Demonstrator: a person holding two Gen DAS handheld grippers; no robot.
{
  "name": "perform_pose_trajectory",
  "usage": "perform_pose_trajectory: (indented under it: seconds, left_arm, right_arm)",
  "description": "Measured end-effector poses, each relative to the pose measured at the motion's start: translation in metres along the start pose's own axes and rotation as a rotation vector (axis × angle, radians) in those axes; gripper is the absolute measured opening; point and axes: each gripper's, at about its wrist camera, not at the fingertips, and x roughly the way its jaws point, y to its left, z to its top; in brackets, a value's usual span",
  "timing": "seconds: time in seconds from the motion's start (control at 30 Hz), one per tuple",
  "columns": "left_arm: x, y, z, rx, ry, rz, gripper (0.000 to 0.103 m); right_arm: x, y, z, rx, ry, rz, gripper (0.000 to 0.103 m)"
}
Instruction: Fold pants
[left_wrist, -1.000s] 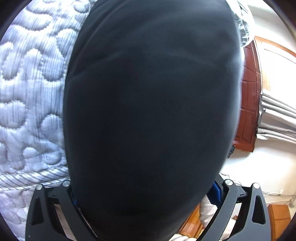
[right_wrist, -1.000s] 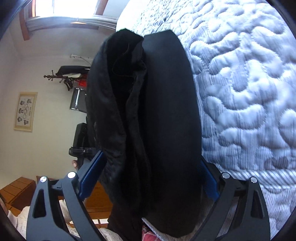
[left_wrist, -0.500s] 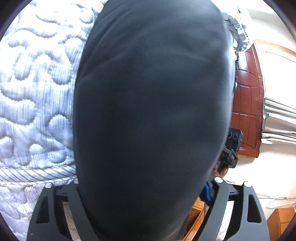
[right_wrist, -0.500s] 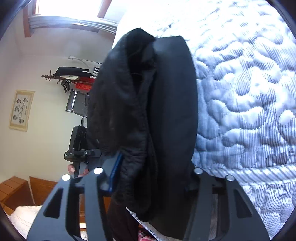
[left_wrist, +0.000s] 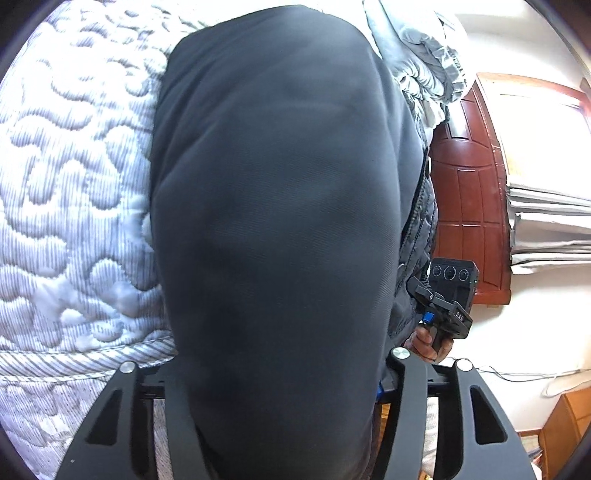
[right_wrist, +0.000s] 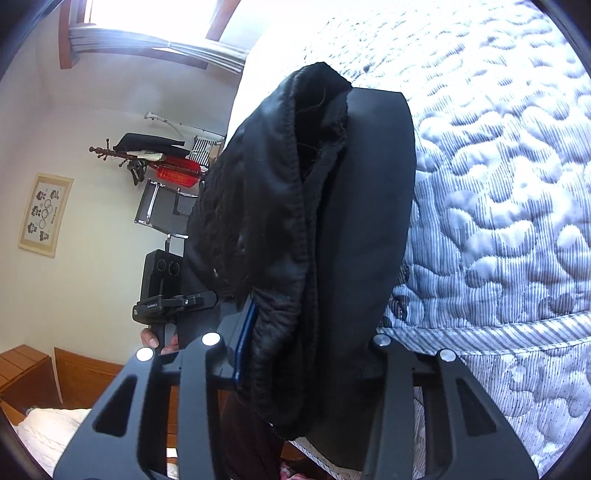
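Hanging dark and bunched over the quilt (right_wrist: 517, 184), the pants (right_wrist: 332, 221) sit clamped in both grippers' jaws.

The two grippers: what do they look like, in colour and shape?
The left gripper and the right gripper are matte black with angular, cut-out linkage arms, silver round bolts at the joints, and blue pads on the fingers. No cables or sleeves show.

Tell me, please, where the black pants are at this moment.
The black pants fill the middle of both wrist views, clamped in the left hand-held gripper and the right hand-held gripper, lifted in front of the quilted bed cover.
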Motion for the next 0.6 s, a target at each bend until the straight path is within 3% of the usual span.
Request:
perform_pose_trajectory:
  seconds: [0.33, 0.6]
  left_arm:
    - [-0.001, -0.008, 0.001, 0.082, -0.043, -0.004, 0.049]
    - [-0.003, -0.018, 0.014, 0.104, -0.085, -0.066, 0.048]
  right_arm:
    - [-0.002, 0.026, 0.002, -0.090, -0.026, -0.037, 0.038]
    - [-0.008, 0.041, 0.004, -0.135, -0.064, -0.052, 0.038]
